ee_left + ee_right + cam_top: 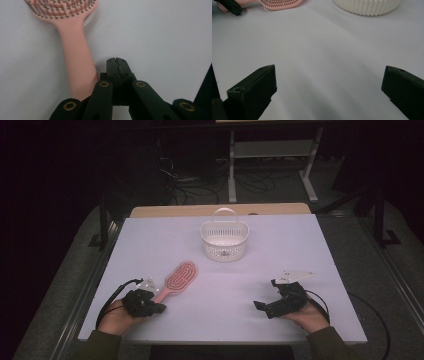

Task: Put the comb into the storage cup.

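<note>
We see a pink hairbrush [178, 278] lying flat on the white table [280, 250], bristles up, near the left side. Its handle points toward the person. Our left claw [117, 65] is closed tight with nothing in it. It sits just beside the end of the brush handle, not on it. Our right claw [329, 87] is wide open and empty, low over the bare table, well apart from the brush. A white basket [224, 240] stands farther back, in the middle.
</note>
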The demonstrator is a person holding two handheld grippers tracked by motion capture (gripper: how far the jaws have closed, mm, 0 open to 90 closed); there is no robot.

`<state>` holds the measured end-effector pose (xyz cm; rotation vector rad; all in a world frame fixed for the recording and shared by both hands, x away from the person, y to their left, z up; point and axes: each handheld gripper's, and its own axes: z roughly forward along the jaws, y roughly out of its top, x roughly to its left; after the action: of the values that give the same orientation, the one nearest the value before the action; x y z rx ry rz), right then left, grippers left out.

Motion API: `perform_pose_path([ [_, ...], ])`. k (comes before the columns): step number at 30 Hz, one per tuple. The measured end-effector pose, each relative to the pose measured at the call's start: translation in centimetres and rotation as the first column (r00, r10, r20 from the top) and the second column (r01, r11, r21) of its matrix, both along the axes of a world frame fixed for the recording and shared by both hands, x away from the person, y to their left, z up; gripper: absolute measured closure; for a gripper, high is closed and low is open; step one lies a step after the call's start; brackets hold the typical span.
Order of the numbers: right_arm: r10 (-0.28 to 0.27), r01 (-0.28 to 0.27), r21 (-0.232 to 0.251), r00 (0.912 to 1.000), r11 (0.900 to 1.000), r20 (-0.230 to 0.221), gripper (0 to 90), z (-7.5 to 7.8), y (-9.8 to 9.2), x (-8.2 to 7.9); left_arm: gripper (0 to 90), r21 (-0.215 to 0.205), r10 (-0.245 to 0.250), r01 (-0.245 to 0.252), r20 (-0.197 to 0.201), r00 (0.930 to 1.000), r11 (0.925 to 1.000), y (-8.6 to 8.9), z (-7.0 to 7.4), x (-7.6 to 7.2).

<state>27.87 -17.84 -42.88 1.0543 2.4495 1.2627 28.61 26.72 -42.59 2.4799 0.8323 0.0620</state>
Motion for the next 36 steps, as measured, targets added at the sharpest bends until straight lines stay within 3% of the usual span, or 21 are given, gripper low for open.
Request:
perform_pose_path([
  [9, 0.000, 0.000, -0.001, 1.0000, 1.000, -0.001, 0.0, 0.0, 0.0, 0.0, 90.0, -0.004, 0.050, -0.050, 0.004, 0.9987, 0.9987, 1.5, 0.0, 0.3],
  [26, 0.000, 0.000, -0.001, 1.0000, 1.000, -0.001, 0.0, 0.0, 0.0, 0.0, 90.0, 0.000, 0.083, -0.083, 0.020, 0.9963, 0.9965, 2.8, 0.0, 0.7],
  [30, 0.002, -0.002, -0.003, 1.0000, 1.000, 0.000, 0.0, 0.0, 0.0, 0.0, 90.0, -0.031, 0.074, -0.074, 0.025, 0.9969, 0.9968, 2.6, 0.4, 0.6],
  [36, 0.004, -0.004, -0.004, 1.0000, 1.000, 0.000, 0.0, 0.0, 0.1, 0.0, 82.3, -0.092, 0.048, -0.040, 0.084, 0.9953, 0.9950, 1.9, 1.2, 0.4],
])
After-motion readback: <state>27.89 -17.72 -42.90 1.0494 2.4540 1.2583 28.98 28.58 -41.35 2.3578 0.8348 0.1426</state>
